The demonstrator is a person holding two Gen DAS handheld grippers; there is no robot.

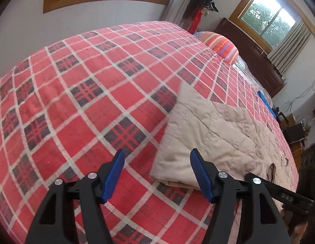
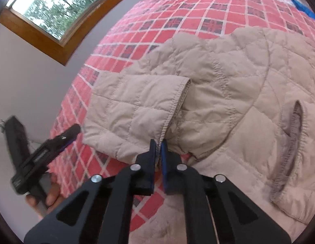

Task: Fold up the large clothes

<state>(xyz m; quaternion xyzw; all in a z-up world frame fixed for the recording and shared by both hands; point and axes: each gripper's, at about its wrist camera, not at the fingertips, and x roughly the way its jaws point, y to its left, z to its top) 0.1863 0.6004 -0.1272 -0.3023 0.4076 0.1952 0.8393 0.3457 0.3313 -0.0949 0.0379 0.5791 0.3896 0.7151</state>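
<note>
My right tool is pinched narrow on the stitched cuff hem of the folded-in sleeve of the beige quilted padded jacket. My left tool stands wide and holds nothing, hanging just beside the jacket's near folded corner over the red plaid bed cover.

Location: the jacket lies flat on the bed, on the half toward the striped orange pillow, with the sleeve laid across its body.

Risks, as I judge them:
1. The grip takes only the hem edge; the slick padded fabric could slip out under a pull.
2. With just 1 tool engaged, dragging the sleeve may shift the whole jacket and undo the fold already laid.
3. The left tool sits close to the folded corner and could snag it.

Orientation: the long axis appears to run away from me up the bed. I cannot tell which end is the collar. The slanted pocket opening lies to the right of the grip.
</note>
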